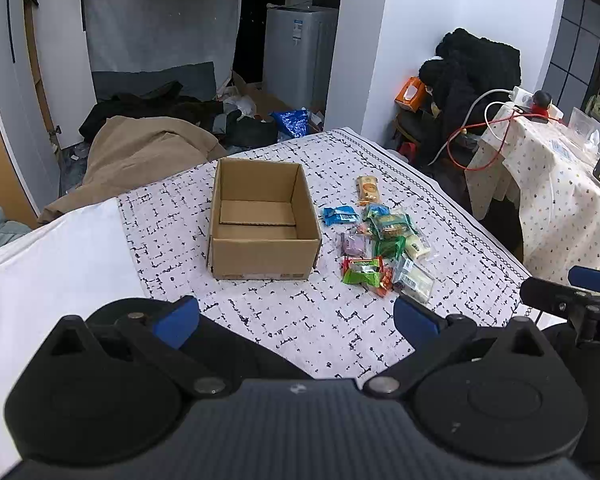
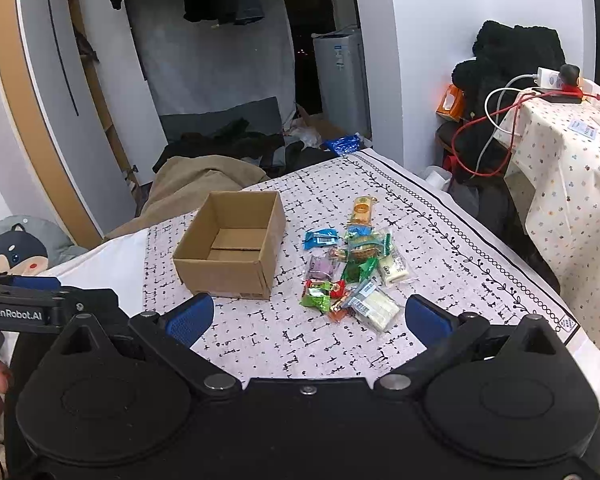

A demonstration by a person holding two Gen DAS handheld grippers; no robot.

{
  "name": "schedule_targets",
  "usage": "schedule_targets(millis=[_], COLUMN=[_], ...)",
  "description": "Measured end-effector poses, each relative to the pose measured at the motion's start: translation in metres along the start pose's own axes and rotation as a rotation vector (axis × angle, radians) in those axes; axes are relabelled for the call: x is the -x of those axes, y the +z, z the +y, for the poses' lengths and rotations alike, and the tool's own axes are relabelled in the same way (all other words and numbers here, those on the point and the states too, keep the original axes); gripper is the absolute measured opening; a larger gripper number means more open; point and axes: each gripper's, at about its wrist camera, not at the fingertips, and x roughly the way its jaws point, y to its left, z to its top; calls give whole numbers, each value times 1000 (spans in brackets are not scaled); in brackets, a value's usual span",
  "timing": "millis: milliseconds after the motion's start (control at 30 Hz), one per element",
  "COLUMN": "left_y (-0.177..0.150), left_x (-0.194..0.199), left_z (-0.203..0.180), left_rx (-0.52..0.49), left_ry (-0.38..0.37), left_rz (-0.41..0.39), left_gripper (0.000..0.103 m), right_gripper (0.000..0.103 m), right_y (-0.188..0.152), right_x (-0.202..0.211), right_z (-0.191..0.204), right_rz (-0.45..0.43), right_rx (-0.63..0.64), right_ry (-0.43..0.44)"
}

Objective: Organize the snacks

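An open, empty cardboard box (image 1: 259,220) (image 2: 231,244) stands on the patterned tablecloth (image 1: 300,320) (image 2: 300,344). To its right lies a loose pile of wrapped snacks (image 1: 380,248) (image 2: 352,276): a blue packet (image 1: 340,215), a green packet (image 1: 362,272), a purple one (image 1: 354,245), white bars in clear wrap (image 1: 414,282) and an orange biscuit pack (image 1: 368,190) farther back. My left gripper (image 1: 295,320) is open and empty, near the table's front edge. My right gripper (image 2: 310,316) is open and empty, just short of the pile.
A brown coat (image 1: 139,160) lies behind the table's far left. A side table with a dotted cloth (image 1: 560,184), cables and a power strip (image 1: 528,100) stands at the right. A white cloth (image 1: 59,260) covers the table's left end.
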Motion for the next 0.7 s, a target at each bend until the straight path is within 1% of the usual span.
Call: schedule_targets(millis=[700], left_y=[0], left_x=[5], left_z=[1], left_rx=[0], left_ry=[-7], left_rz=[-18], left_gripper=[103], right_gripper=[103], right_y=[3], right_x=[1], right_z=[5], right_rz=[1], right_rx=[21], right_ry=[-5])
